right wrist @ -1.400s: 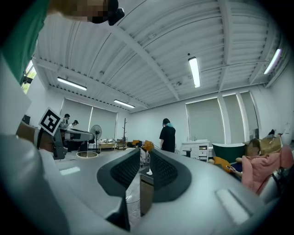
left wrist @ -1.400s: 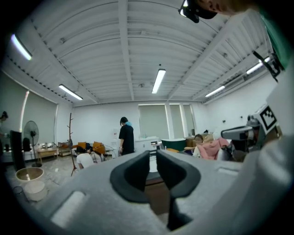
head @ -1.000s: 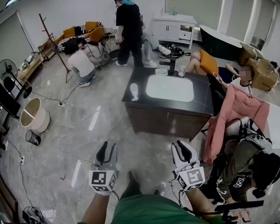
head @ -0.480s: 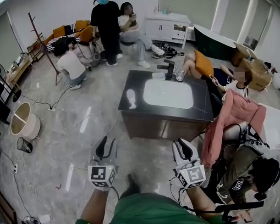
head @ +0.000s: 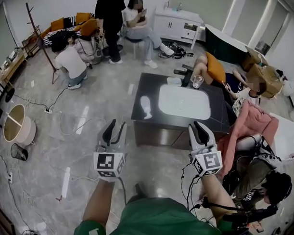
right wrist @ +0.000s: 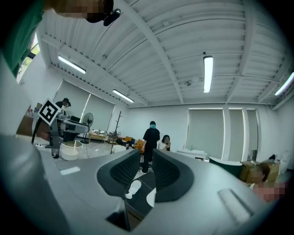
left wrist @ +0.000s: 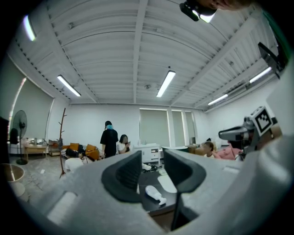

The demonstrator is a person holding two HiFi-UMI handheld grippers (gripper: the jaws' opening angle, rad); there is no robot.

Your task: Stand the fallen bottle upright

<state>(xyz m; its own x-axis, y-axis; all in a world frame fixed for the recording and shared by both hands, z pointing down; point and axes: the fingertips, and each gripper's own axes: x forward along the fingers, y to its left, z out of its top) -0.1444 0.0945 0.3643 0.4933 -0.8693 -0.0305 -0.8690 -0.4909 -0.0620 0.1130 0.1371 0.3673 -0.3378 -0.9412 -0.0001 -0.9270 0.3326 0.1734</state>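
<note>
Head view: bottle down on the table, both grippers empty

Mid-room stands a dark table with a white basin sunk in its top. On the near side, the left gripper and right gripper are held level above the floor. The left's fingers are spread; the right's fingers show only a narrow gap. Neither pair pinches anything. The white bottle lies on its side on the table's left part, just left of the basin and well apart from both grippers. A glass stands near the far edge.
</note>
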